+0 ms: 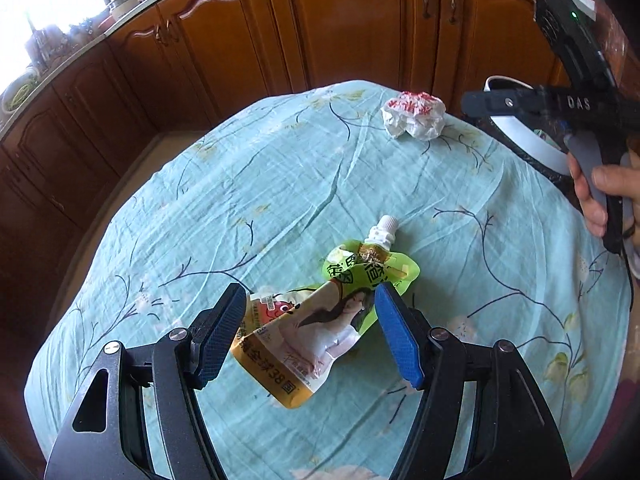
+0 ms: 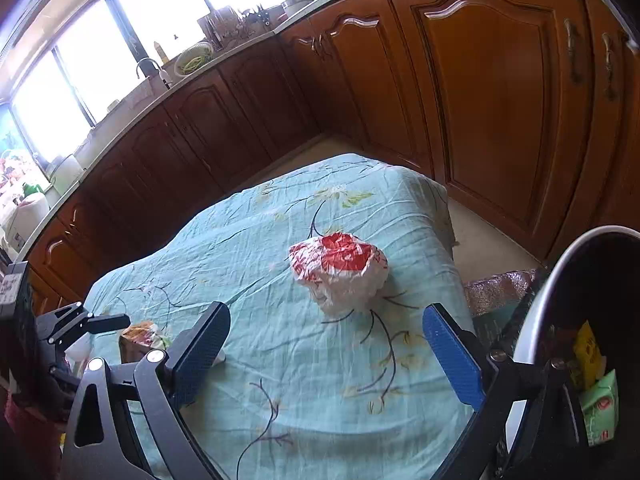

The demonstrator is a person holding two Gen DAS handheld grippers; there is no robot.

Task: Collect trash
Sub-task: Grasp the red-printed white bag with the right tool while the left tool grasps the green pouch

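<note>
Both claws agape: left claw [image 1: 308, 308] straddles pouch [image 1: 320, 320]; right claw [image 2: 328, 344] short of wrapper [image 2: 340, 272].

On the table [image 1: 240, 184]: one drink pouch [image 1: 320, 320], near the front edge; one crumpled wrapper [image 1: 414, 116], toward the far right corner. Off the right edge: one bin [image 2: 560, 280], two packets inside visible.

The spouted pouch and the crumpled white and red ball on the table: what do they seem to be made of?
The spouted pouch looks like glossy printed plastic film, creased and reflecting light, with a hard white plastic cap. The crumpled white and red ball seems thin plastic film, perhaps a bag: its wrinkles are fine, shiny and slightly translucent. Paper cannot be ruled out.
</note>
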